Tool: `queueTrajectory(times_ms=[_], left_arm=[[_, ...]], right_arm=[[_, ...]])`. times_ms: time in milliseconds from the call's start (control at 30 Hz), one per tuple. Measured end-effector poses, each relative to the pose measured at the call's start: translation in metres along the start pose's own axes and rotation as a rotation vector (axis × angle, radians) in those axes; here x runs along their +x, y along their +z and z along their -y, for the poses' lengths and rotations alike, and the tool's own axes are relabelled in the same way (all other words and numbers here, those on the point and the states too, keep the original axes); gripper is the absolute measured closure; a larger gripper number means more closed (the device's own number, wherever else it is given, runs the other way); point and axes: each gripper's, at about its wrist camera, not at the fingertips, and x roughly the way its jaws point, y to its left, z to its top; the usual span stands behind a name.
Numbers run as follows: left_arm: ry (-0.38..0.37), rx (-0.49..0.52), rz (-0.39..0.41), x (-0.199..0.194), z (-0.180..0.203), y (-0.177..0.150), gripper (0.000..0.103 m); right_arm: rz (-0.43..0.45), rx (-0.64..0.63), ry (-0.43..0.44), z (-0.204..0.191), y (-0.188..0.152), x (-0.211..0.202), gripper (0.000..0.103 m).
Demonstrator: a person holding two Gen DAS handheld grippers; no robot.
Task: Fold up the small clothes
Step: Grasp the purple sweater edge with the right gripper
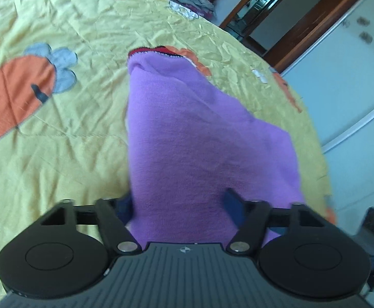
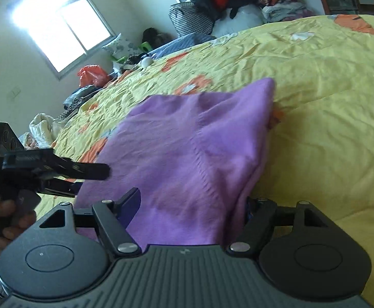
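A small purple knit garment [image 1: 187, 133] with a red and dark trimmed edge at its far end hangs over the yellow quilt [image 1: 66, 138]. My left gripper [image 1: 179, 205] has the cloth draped between its wide-apart blue-padded fingers [image 1: 234, 202]; a grip cannot be made out. In the right wrist view the same garment [image 2: 187, 148] lies between my right gripper's [image 2: 192, 205] spread fingers [image 2: 130, 202]. The left gripper [image 2: 66, 177] shows at the left, held by a hand, at the garment's edge.
The quilt [image 2: 327, 82] has orange carrot prints [image 1: 15, 95]. Piles of clothes and bags [image 2: 238, 2] sit beyond the bed's far side. A window [image 2: 63, 23] is at the left, a wooden door frame [image 1: 289, 25] and white cabinet [image 1: 353, 77] at the right.
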Motion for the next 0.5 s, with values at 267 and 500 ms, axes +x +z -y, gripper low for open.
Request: queueTrajectory(times_ms=[267,500], left_arm=[[0.053,0.077,0.038,-0.009,0.008,-0.004,0.063],[0.097,0.164,0.072,-0.017,0.025,-0.010,0.077]], right_arm=[[0.002,-0.070,-0.118,-0.017,-0.003,-0.001,0.065],[0.033,-0.139,-0.192,-0.043,-0.005,-0.007,0.079]])
